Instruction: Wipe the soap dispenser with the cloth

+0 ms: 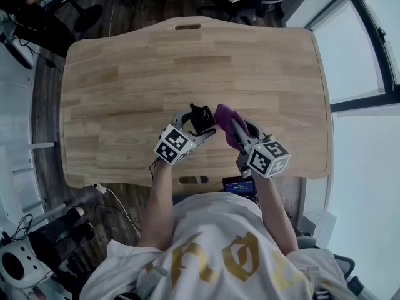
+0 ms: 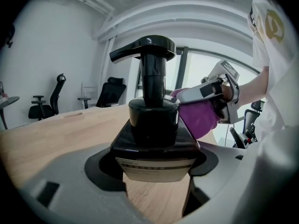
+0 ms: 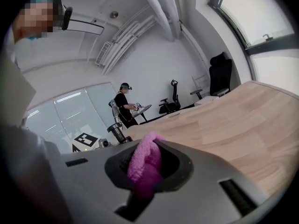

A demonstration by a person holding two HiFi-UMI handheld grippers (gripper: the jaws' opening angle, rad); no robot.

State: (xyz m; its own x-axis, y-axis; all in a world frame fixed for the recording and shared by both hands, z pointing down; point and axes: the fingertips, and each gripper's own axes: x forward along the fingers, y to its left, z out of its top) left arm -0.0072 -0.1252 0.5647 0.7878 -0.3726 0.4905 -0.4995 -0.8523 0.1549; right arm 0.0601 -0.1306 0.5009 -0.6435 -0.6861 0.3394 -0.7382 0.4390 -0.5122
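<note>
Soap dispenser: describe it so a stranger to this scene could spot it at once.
Look toward the near edge of the wooden table. The soap dispenser sits between the jaws of the left gripper: a glossy black pump bottle, unlike the fuzzy purple cloth beside it.

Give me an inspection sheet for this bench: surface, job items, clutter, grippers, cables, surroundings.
Surface: wooden table, bare around the work.
Job's things: black soap dispenser, upright, pump on; purple cloth close at its side, contact unclear.
Clutter: nothing seen on the table.
Grippers: left hand-held gripper shut on the soap dispenser's base; right hand-held gripper shut on the cloth.
Cables: white cable on the floor off the near left corner.
Surroundings: office chair, window, another person at a stand.
</note>
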